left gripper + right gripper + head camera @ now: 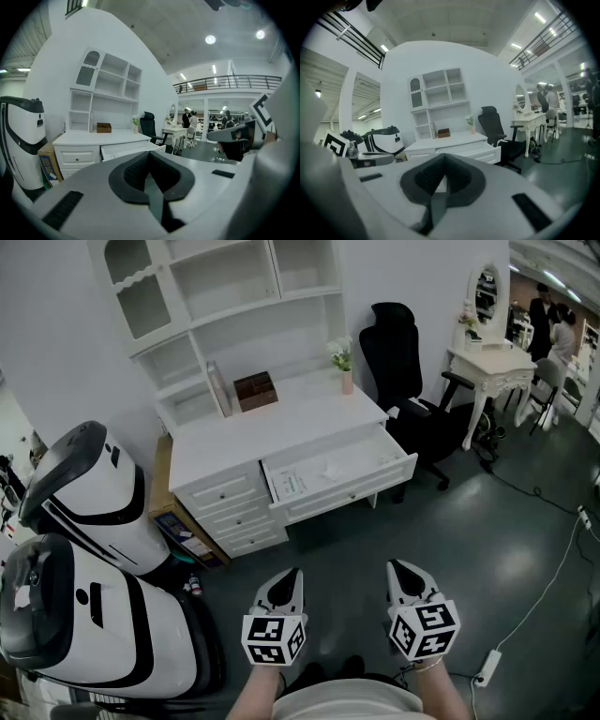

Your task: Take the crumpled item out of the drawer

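Left gripper (284, 585): clenched, empty.
Right gripper (405, 576): likewise (well apart from drawer (349, 493)).
Risk: unopened jaws could shove crumpled item (334, 468) toward drawer's back edge.

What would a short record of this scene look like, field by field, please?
furniture: white desk with shelves above it
opening: drawer pulled out, at the top right
target: pale crumpled item lying in it
also inside: printed sheet at the left end
left: left gripper shut, empty, well short of the desk
right: right gripper shut, empty, level with the other
desktop: brown box, flower vase
nearby: black chair
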Demonstrator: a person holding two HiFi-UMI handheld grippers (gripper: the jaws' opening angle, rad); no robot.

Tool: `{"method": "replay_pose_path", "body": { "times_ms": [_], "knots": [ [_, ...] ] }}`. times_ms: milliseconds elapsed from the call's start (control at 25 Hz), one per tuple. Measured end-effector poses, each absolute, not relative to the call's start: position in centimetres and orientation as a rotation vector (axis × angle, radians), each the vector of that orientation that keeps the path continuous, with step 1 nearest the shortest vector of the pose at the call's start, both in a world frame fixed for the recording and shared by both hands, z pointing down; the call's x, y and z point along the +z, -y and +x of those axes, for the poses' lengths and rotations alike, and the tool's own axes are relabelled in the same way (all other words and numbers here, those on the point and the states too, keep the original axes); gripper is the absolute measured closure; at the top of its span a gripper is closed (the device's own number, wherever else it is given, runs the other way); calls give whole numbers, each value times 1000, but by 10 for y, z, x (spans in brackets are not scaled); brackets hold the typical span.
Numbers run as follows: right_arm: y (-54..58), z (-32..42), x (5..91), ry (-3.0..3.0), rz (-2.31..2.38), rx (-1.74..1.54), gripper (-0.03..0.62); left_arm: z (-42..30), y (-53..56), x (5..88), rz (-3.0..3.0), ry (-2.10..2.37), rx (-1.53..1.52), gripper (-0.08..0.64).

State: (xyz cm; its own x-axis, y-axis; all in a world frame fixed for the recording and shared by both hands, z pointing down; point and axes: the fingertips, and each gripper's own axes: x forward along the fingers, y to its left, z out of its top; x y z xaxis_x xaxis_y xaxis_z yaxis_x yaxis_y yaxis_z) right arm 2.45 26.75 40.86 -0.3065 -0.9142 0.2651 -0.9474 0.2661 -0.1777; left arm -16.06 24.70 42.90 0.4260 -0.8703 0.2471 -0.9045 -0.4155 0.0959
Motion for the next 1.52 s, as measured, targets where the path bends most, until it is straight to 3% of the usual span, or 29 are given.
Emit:
{"method": "replay_pose_path", "body": {
  "times_ms": [520, 840, 1520],
  "knots": [
    [-255, 52, 417, 2411, 1805, 498, 591, -138, -229, 427, 2436, 1601, 204, 563],
    [-249, 63, 419, 2410, 1824, 525, 591, -129, -222, 425, 2444, 1586, 207, 471],
    [-238, 78, 427, 2422, 1847, 603, 591, -113, -202, 426, 2452, 1575, 229, 393]
  ]
}}
